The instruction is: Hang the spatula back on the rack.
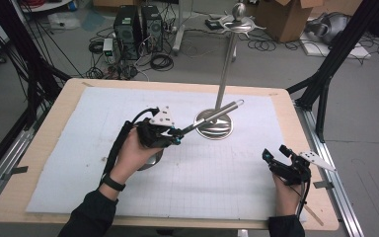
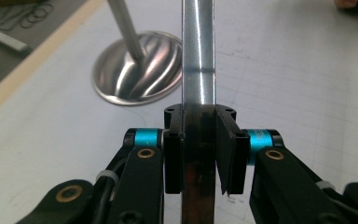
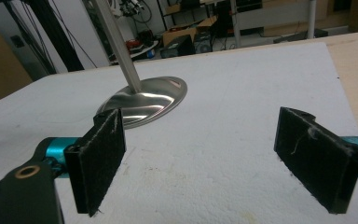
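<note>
My left claw point(image 1: 176, 137) grips the metal rod point(image 1: 212, 116), tip toward the stand point(image 1: 214, 126) at 1 o'clock; my right claw point(image 1: 275, 157) idles open. Next: align and seat it.

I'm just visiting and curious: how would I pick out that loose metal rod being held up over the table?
Start at the white mat covering the wooden table, and find the tall steel stand with its round base near the middle. Just left of that base, the left hand-held gripper clamps a short shiny rod. Unlike the stand's pole, it slants low and ends free.
</note>
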A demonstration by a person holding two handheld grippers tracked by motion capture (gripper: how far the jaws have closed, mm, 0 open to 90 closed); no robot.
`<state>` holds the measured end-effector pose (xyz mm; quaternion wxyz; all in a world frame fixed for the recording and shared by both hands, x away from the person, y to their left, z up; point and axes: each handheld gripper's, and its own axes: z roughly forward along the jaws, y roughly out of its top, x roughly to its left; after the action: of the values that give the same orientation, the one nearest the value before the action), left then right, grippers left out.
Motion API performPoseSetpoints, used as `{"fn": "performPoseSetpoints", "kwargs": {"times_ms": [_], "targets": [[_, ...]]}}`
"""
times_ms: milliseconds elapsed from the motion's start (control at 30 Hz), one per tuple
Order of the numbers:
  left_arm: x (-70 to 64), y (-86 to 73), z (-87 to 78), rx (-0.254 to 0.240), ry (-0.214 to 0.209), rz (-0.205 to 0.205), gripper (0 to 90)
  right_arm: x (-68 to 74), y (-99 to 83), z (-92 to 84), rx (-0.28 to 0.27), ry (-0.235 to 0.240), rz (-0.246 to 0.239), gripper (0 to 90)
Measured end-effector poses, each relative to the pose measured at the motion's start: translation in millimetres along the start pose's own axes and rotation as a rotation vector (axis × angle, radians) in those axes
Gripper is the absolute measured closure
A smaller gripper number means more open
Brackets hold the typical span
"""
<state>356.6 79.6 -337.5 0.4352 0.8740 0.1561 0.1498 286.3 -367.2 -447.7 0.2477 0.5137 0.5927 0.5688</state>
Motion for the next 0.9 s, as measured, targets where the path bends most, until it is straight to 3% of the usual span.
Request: {"fn": "performPoseSetpoints", "kwargs": {"times_ms": [333, 467, 900], "targets": [[7.9, -22.5, -42.9, -0.183, 0.101, -0.049, 74.6, 0.3, -0.7, 1.5, 0.002, 0.001, 0.004, 15.9], [9.5, -29.2, -51.6, -0.231, 0.125, -0.058, 74.7, 0.2, -0.6, 1.5, 0.006, 0.000, -0.001, 15.9], [11.4, -49.3, -84.1, -0.478, 0.216, -0.090, 74.6, 0.0, -0.6, 1.5, 0.010, 0.000, -0.006, 15.9]]}}
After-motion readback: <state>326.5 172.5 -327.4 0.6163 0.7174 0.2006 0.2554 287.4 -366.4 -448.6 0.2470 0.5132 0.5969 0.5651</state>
